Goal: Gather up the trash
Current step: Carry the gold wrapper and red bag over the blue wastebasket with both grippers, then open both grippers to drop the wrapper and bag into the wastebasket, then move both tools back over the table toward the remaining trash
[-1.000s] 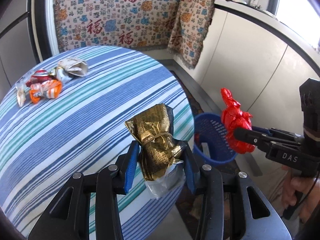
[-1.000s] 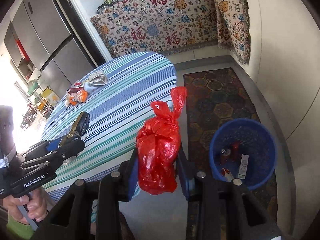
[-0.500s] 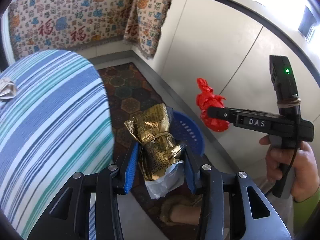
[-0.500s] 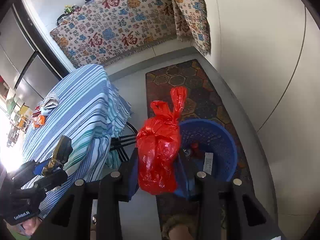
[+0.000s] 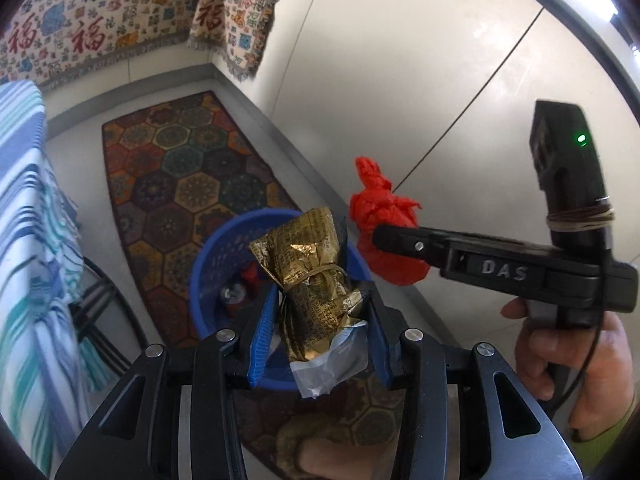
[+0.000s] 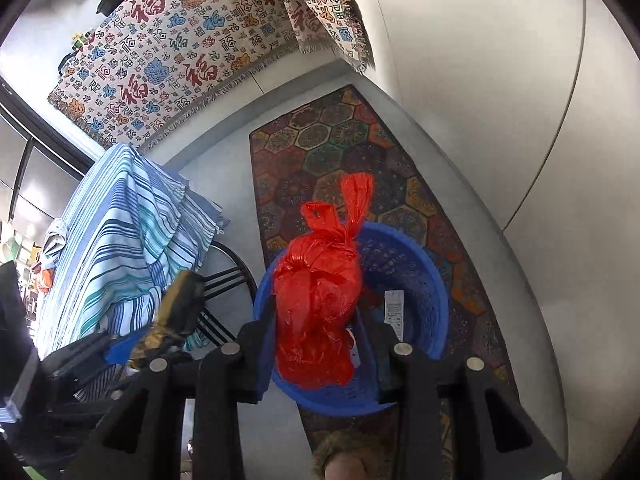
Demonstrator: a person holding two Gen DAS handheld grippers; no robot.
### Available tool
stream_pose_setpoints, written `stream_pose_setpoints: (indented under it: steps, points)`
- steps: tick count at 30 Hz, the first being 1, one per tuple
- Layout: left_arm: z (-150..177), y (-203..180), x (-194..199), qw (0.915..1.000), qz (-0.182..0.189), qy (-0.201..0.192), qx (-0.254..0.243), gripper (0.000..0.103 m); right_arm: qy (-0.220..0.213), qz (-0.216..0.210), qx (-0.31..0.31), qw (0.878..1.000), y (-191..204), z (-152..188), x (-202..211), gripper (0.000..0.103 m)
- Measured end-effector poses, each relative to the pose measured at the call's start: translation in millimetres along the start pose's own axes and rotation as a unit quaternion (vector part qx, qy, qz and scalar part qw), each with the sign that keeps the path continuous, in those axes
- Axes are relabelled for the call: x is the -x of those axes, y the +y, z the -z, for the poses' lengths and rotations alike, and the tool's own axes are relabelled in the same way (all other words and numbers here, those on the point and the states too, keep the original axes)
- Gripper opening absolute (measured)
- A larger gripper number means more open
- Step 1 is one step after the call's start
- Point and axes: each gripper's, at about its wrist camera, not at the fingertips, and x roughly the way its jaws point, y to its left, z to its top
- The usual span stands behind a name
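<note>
My left gripper [image 5: 320,316] is shut on a crumpled gold foil wrapper [image 5: 312,276] tied with a band, held right above the blue mesh basket [image 5: 216,248] on the floor. My right gripper [image 6: 318,320] is shut on a knotted red plastic bag [image 6: 320,300], also hanging over the blue basket [image 6: 424,272]. In the left wrist view the red bag [image 5: 380,220] and the right gripper's black body sit to the right, gripped by a hand. The basket holds a can and a white paper strip [image 6: 394,308].
A patterned hexagon rug [image 6: 340,152] lies under the basket. The striped tablecloth [image 6: 120,232] hangs at the left over black table legs [image 6: 224,280], with more wrappers [image 6: 44,276] on the tabletop. White cabinet fronts [image 5: 420,80] stand at the right.
Both grippers swung away from the table and sank toward the floor, carrying the gold wrapper and the red bag over the blue basket. Both grips stayed the same.
</note>
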Motion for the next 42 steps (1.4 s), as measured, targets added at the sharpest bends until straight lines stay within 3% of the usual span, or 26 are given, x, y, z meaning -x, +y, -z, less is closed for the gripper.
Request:
stream_pose_setpoints:
  steps: [15,24,26,28,30,36,42]
  points:
    - [-11.2,6.2,-62.0,0.9989,-0.017,0.044,0.007,0.043,0.01,0.001,-0.03,1.0,-17.7,-12.2,-15.1,0.038]
    - [-11.7,5.1,-74.8,0.9984,-0.027,0.049,-0.006,0.047,0.011,-0.001,-0.041,0.999,-22.6,-15.4,-18.3,0.042]
    - [-12.5,6.3,-76.1,0.9985,-0.031,0.045,-0.001,0.053,0.011,0.002,-0.041,0.999,-22.3,-15.8,-18.9,0.043]
    - [-13.1,7.9,-75.9,0.9988,-0.032,0.038,0.001,0.066,0.011,0.005,-0.041,0.999,-21.7,-16.7,-18.5,0.054]
    - [-13.5,10.5,-75.8,0.9988,-0.039,0.028,0.003,0.081,0.008,0.007,-0.041,0.999,-20.9,-17.2,-17.3,0.057]
    - [-11.9,12.7,-64.9,0.9987,-0.051,0.005,0.003,0.088,-0.009,0.015,-0.045,0.999,-21.4,-18.4,-10.6,0.058]
    - [6.2,-0.6,-15.5,0.9955,-0.07,-0.06,-0.022,0.09,-0.053,0.045,-0.016,0.997,-8.0,-24.1,5.4,0.062]
